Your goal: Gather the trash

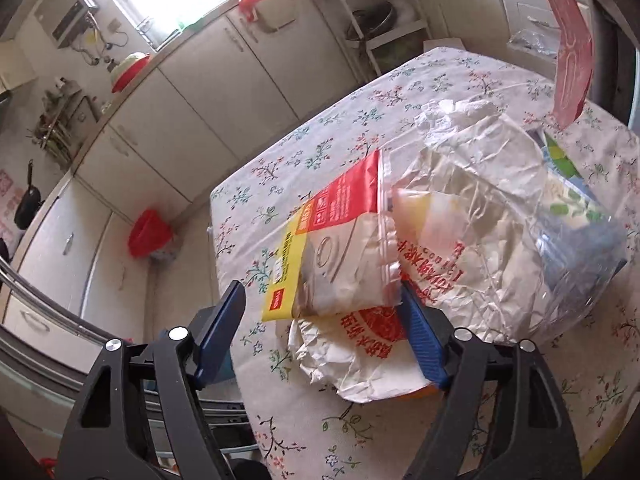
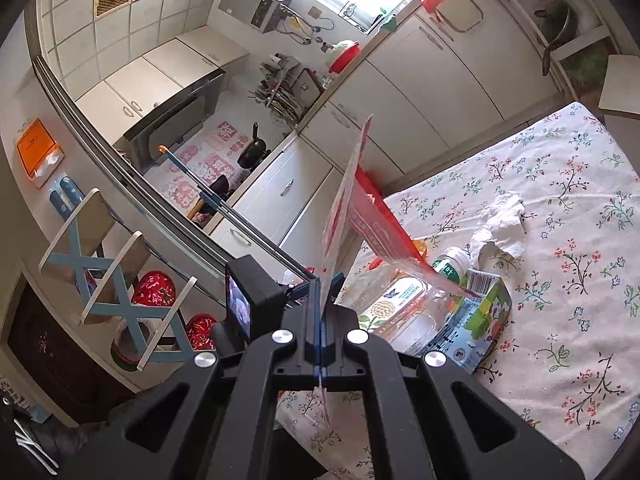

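Note:
Trash lies on a table with a floral cloth (image 1: 352, 128). My left gripper (image 1: 324, 320) is open, its blue fingers either side of a red, yellow and white zip pouch (image 1: 340, 248) lying on crumpled white printed paper (image 1: 472, 216). A clear plastic container (image 1: 576, 256) and a green carton (image 1: 560, 160) lie beyond. My right gripper (image 2: 320, 292) is shut on a red and white flat plastic bag (image 2: 356, 216), held up above the table; the bag also shows in the left wrist view (image 1: 568, 44). Below it lie a clear plastic bottle (image 2: 408, 304), a green juice carton (image 2: 476, 320) and a crumpled tissue (image 2: 500, 224).
White kitchen cabinets (image 1: 192, 120) run along the far side of the table. A red bin (image 1: 150, 232) stands on the floor by the table corner. A blue and white folding rack (image 2: 108, 272) and a mop handle (image 2: 224, 204) stand left of my right gripper.

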`<state>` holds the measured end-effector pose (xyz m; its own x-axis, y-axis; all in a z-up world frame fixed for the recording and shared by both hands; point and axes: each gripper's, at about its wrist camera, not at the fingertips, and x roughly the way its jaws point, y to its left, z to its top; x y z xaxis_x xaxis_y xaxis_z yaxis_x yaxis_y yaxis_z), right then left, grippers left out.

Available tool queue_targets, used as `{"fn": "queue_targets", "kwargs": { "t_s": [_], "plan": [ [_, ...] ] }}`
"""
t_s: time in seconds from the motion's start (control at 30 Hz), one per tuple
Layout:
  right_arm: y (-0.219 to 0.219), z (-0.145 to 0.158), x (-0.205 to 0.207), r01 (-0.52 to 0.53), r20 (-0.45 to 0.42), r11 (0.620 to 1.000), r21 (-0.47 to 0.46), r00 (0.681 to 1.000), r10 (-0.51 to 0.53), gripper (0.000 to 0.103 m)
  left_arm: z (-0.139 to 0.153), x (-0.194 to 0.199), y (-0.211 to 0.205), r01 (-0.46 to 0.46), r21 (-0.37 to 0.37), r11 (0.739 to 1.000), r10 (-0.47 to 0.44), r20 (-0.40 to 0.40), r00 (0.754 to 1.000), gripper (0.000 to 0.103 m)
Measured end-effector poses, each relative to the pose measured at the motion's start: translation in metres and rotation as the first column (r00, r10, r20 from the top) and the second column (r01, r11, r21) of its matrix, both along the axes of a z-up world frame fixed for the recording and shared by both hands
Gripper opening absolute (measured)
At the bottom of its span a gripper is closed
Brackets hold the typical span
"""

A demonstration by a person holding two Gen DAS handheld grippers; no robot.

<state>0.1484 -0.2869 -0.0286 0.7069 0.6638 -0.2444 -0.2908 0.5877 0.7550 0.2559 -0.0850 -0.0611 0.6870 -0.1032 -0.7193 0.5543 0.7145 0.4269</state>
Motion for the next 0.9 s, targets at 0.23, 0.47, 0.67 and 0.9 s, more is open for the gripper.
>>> {"fn": "queue_targets", "kwargs": {
  "t_s": [0.23,0.47,0.67,0.9],
  "plan": [
    [0.006,-0.001,0.002,-0.01,-0.005,1.0,-0.011,1.0,0.01,0.001,0.004,0.018,0.016,-0.073,-0.185,0.98,0.053,-0.112,0.992,0.004],
    [0.009,0.0,0.0,-0.009,0.001,1.0,-0.027,1.0,0.009,0.001,0.042,-0.006,0.061,-0.227,-0.376,0.898,0.214,-0.076,0.974,0.002],
    [0.014,0.002,-0.004,-0.012,0.01,0.998,-0.056,1.0,0.012,0.001,0.073,-0.066,0.087,-0.279,-0.51,0.814,0.278,-0.081,0.957,0.002],
    [0.029,0.011,-0.023,-0.029,0.035,0.994,-0.106,0.999,0.033,0.001,0.078,-0.152,0.093,-0.279,-0.638,0.717,0.24,-0.15,0.959,0.002]
  ]
}}
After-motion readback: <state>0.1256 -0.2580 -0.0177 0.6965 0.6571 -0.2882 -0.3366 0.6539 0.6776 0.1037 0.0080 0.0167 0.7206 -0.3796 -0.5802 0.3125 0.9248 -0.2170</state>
